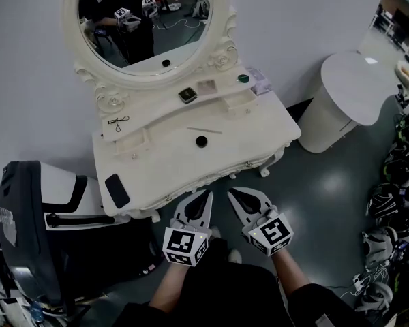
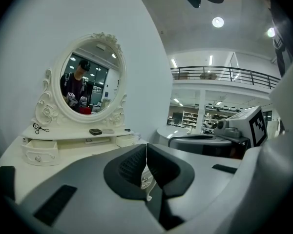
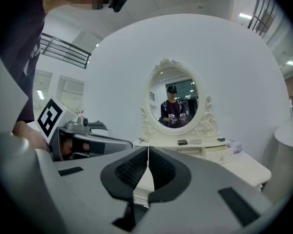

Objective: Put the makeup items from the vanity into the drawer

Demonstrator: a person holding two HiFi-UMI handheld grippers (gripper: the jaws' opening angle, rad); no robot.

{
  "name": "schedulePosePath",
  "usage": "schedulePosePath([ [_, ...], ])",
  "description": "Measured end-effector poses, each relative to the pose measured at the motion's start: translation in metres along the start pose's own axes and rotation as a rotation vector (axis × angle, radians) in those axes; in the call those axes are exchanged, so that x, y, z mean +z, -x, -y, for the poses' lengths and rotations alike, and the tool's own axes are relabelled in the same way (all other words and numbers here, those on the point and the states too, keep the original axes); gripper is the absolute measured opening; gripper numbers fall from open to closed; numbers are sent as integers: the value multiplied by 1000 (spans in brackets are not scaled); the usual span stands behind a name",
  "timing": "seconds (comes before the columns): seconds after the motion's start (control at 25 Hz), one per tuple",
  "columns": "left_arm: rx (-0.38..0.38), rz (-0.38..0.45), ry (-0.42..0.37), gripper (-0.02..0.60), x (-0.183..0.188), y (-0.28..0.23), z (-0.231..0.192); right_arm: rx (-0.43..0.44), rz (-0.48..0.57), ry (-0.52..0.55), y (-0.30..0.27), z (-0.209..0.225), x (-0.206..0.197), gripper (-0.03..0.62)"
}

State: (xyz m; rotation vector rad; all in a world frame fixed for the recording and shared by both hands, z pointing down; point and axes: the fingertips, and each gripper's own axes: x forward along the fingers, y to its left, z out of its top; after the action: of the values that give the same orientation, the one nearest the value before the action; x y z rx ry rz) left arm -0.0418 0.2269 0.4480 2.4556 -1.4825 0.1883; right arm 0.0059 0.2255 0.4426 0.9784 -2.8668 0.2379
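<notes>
Your left gripper and right gripper sit side by side just off the vanity's near edge, jaws closed, empty. On the vanity: round black pot and thin stick mid-top. Dark compact and green pot are on the far shelf.

Makeup items spread flat over the white vanity, centre of the frame.
A black round pot and thin pencil lie mid-tabletop. On the raised shelf above sit a dark square compact, pale case and green round pot. A flat black case lies at the lower-left corner.
</notes>
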Motion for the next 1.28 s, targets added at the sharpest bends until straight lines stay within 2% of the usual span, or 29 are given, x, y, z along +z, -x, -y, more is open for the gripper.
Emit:
schedulePosePath([
  [0.72, -52, -30, 15, 15, 2, -31, -46, -56, -26, 10, -47, 23, 2, 23],
  [0.96, -25, -40, 26, 15, 2, -54, -65, -42, -60, 1, -68, 49, -6, 23],
  [1.28, 26, -50, 57, 15, 4, -94, -93, 21, -78, -11, -108, 83, -6, 23],
])
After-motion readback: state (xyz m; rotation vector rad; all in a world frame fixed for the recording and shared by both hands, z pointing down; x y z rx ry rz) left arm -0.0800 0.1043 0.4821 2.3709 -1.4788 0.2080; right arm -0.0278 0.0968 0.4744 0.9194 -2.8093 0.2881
